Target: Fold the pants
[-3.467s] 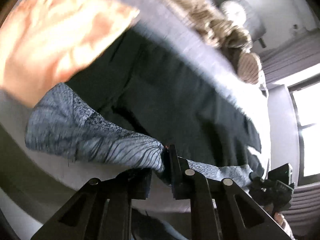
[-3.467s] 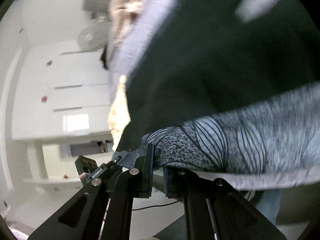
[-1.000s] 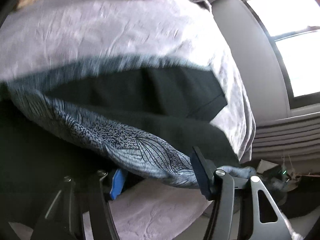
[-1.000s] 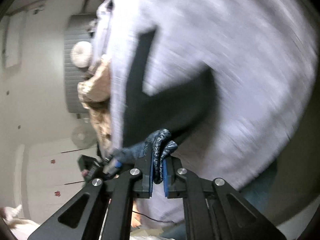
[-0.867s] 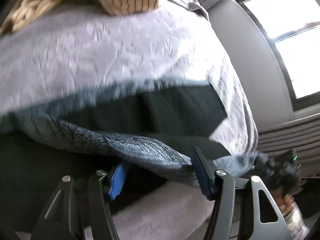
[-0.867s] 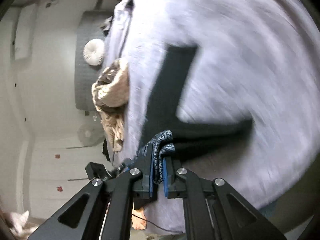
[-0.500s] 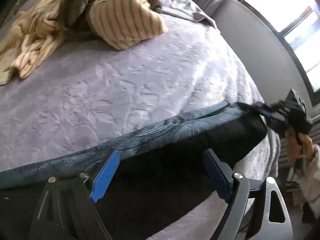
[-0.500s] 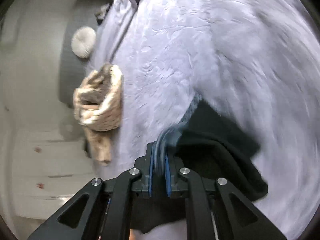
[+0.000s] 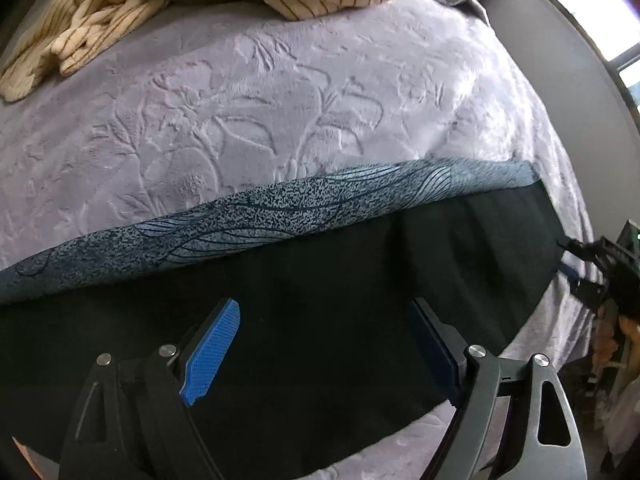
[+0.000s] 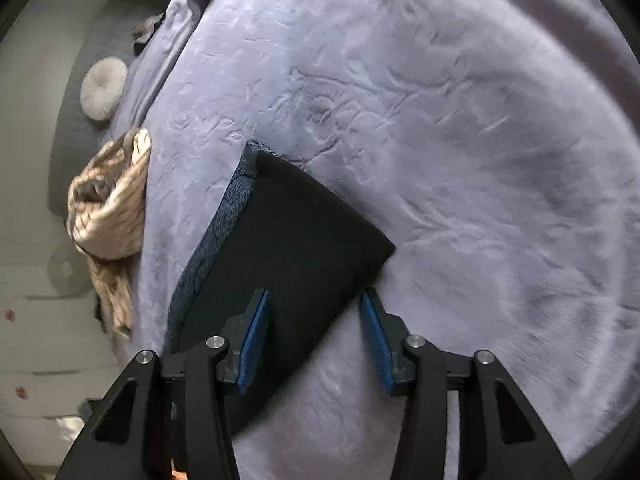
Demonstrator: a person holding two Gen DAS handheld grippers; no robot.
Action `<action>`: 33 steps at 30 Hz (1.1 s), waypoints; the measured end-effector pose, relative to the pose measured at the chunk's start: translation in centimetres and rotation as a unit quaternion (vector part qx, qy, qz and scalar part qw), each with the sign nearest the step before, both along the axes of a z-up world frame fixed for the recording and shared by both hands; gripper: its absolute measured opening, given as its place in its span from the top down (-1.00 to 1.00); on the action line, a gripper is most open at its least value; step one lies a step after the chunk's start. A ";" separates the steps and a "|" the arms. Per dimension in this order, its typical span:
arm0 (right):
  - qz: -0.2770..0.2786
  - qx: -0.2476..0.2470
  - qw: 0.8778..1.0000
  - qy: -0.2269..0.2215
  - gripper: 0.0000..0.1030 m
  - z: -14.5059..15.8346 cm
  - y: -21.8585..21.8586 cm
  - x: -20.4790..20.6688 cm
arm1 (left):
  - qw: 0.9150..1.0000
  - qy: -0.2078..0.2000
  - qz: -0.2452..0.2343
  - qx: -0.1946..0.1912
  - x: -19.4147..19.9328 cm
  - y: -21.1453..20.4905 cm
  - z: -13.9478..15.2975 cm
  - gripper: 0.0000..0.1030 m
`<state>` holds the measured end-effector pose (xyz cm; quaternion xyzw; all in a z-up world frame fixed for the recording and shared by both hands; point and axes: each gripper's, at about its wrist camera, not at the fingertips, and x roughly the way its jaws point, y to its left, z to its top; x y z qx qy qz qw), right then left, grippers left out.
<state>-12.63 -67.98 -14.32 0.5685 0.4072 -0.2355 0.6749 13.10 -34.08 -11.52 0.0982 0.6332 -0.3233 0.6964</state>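
Note:
The black pants (image 9: pixel 320 300) lie flat across the lilac bedspread (image 9: pixel 248 92), with their blue-grey patterned waistband (image 9: pixel 256 220) along the far edge. My left gripper (image 9: pixel 320 344) is open and empty, its blue pads just above the black cloth. In the right wrist view the pants (image 10: pixel 288 256) lie as a folded dark strip with the patterned band (image 10: pixel 216 236) on the left. My right gripper (image 10: pixel 316 336) is open and empty over the strip's near end. It also shows in the left wrist view (image 9: pixel 600 268) at the pants' right end.
A heap of cream striped clothes (image 9: pixel 120 8) lies at the far side of the bed, also in the right wrist view (image 10: pixel 108 208). A round grey cushion (image 10: pixel 103 88) sits by the headboard. A window (image 9: pixel 592 12) and grey wall are to the right.
Both grippers carried the waistband and laid the pants on the bed. The left opened about a second ago; the right has opened in the last half second and let go.

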 end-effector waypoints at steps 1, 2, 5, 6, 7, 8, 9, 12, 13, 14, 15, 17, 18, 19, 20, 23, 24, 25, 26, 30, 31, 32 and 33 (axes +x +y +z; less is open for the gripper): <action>0.000 0.005 1.000 0.000 0.81 -0.4 -0.1 0.5 | 1.000 -0.002 0.001 0.009 0.0 -0.1 -0.1 -0.68; 0.003 0.005 1.000 -0.009 0.82 -0.2 -0.3 1.1 | 1.000 -0.006 0.005 0.010 0.1 -0.1 0.2 -0.68; 0.027 -0.030 0.997 -0.063 0.82 2.7 -0.3 2.4 | 0.999 -0.035 0.016 -0.007 0.2 0.3 1.9 -0.68; 0.035 -0.039 0.997 -0.061 0.82 3.0 -0.3 2.7 | 0.999 -0.041 0.018 -0.006 0.2 0.4 1.9 -0.68; 0.045 -0.048 0.997 -0.039 0.82 2.8 -0.4 3.0 | 0.999 -0.040 0.020 0.002 0.4 0.4 1.5 -0.68; 0.054 -0.049 0.997 -0.005 0.78 1.8 -0.5 3.2 | 0.999 -0.036 0.023 0.012 0.6 0.5 1.1 -0.68; 0.063 -0.033 0.997 0.025 0.70 0.3 -0.7 3.3 | 0.999 -0.029 0.032 0.028 0.9 0.6 0.4 -0.68; 0.029 -0.003 0.999 0.041 0.53 -0.7 -1.1 1.2 | 0.998 -0.035 0.051 0.029 1.4 1.5 0.9 -0.68; 0.021 -0.017 0.998 0.050 0.51 0.0 -0.9 0.6 | 0.997 -0.048 0.051 0.024 1.3 1.9 1.5 -0.68; 0.013 -0.060 0.995 0.074 0.46 1.8 -0.4 -0.2 | 0.997 -0.060 0.047 0.026 1.2 2.1 1.9 -0.68; 0.014 -0.090 0.993 0.078 0.46 3.1 0.1 -0.4 | 0.996 -0.069 0.042 0.031 1.2 2.2 2.1 -0.68; 0.042 -0.152 0.985 0.066 0.46 6.1 1.6 0.3 | 0.996 -0.079 0.033 0.036 1.2 2.2 2.1 -0.68; 0.083 -0.176 0.980 0.045 0.46 7.3 2.8 2.0 | 0.996 -0.080 0.032 0.040 1.4 1.9 1.8 -0.68; 0.112 -0.175 0.978 0.031 0.46 7.5 3.6 3.5 | 0.995 -0.078 0.035 0.045 1.7 1.3 1.3 -0.68; 0.161 -0.163 0.973 0.013 0.46 7.1 4.7 5.8 | 0.995 -0.078 0.043 0.050 2.1 0.8 0.7 -0.68; 0.264 -0.155 0.952 0.000 0.46 4.4 8.8 12.4 | 0.990 -0.096 0.075 0.077 3.5 -0.7 -0.9 -0.68; 0.291 -0.161 0.943 -0.001 0.46 3.1 10.1 14.5 | 0.987 -0.101 0.090 0.085 3.9 -0.9 -1.6 -0.68; 0.303 -0.162 0.939 -0.001 0.46 2.1 10.8 15.8 | 0.986 -0.102 0.101 0.085 4.2 -1.3 -2.0 -0.68; 0.309 -0.163 0.937 0.004 0.46 0.8 11.2 17.2 | 0.985 -0.102 0.112 0.082 4.6 -1.5 -2.2 -0.68; 0.287 -0.200 0.936 0.025 0.59 -0.2 10.2 19.1 | 0.984 -0.104 0.118 0.078 6.0 -1.7 -2.6 -0.68; 0.280 -0.215 0.935 0.040 0.59 -0.1 9.6 19.1 | 0.984 -0.107 0.115 0.078 6.3 -1.4 -2.5 -0.68; 0.271 -0.230 0.933 0.054 0.59 0.2 8.8 18.9 | 0.984 -0.108 0.114 0.079 6.6 -1.2 -2.3 -0.68; 0.255 -0.239 0.934 0.069 0.57 0.4 7.9 18.6 | 0.984 -0.108 0.117 0.080 6.8 -0.8 -2.0 -0.68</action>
